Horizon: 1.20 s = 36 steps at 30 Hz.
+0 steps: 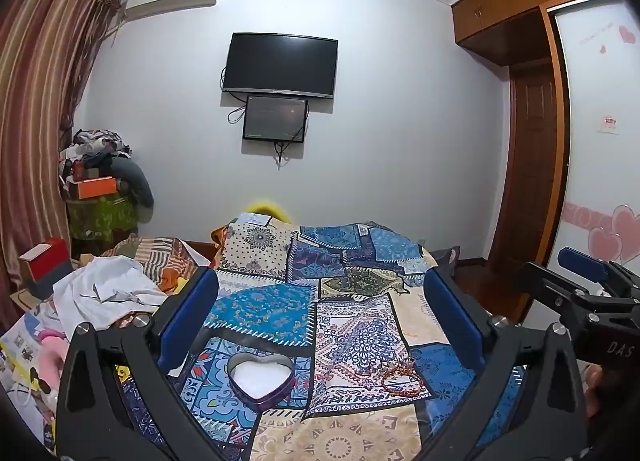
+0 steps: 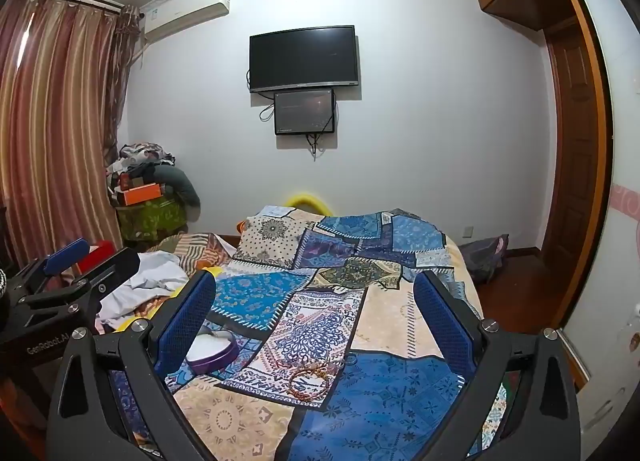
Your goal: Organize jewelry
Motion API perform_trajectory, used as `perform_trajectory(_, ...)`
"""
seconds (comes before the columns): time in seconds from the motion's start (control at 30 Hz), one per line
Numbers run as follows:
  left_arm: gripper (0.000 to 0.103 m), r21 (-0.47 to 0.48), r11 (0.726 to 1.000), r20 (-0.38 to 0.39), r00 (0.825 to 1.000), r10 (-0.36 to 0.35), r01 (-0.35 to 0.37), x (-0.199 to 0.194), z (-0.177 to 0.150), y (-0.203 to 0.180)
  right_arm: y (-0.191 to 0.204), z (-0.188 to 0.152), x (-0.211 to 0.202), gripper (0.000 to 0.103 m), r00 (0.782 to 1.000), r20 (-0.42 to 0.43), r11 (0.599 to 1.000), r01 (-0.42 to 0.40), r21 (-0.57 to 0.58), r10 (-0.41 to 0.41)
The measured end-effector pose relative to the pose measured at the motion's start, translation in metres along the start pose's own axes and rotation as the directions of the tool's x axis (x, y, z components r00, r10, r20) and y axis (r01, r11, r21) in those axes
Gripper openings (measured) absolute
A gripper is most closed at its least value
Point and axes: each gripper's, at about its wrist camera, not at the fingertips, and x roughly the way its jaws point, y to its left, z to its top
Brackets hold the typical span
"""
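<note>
A purple heart-shaped tin (image 1: 260,381) with a white lining lies open on the patchwork bedspread (image 1: 352,325); in the right wrist view the tin (image 2: 212,351) is partly hidden behind my left finger. A small heap of beaded bracelets (image 1: 400,375) lies to its right, also in the right wrist view (image 2: 312,377). My left gripper (image 1: 320,317) is open and empty above the tin and bracelets. My right gripper (image 2: 316,317) is open and empty, held above the bracelets; it also shows at the right edge of the left wrist view (image 1: 588,281).
Crumpled white cloth (image 1: 104,293) and striped bedding lie on the bed's left side. A pile of clothes and boxes (image 1: 100,173) stands in the far left corner. A TV (image 1: 280,63) hangs on the wall. A wooden wardrobe and door (image 1: 532,165) stand at right.
</note>
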Motion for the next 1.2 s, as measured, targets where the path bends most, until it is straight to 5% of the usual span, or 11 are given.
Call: perform_trajectory(1.2,0.103,-0.005,1.0,-0.006,1.0,0.01,-0.01,-0.001,-0.001,0.0,0.005,-0.001,0.0,0.099,1.0,-0.007,1.0,-0.02,-0.007,0.02)
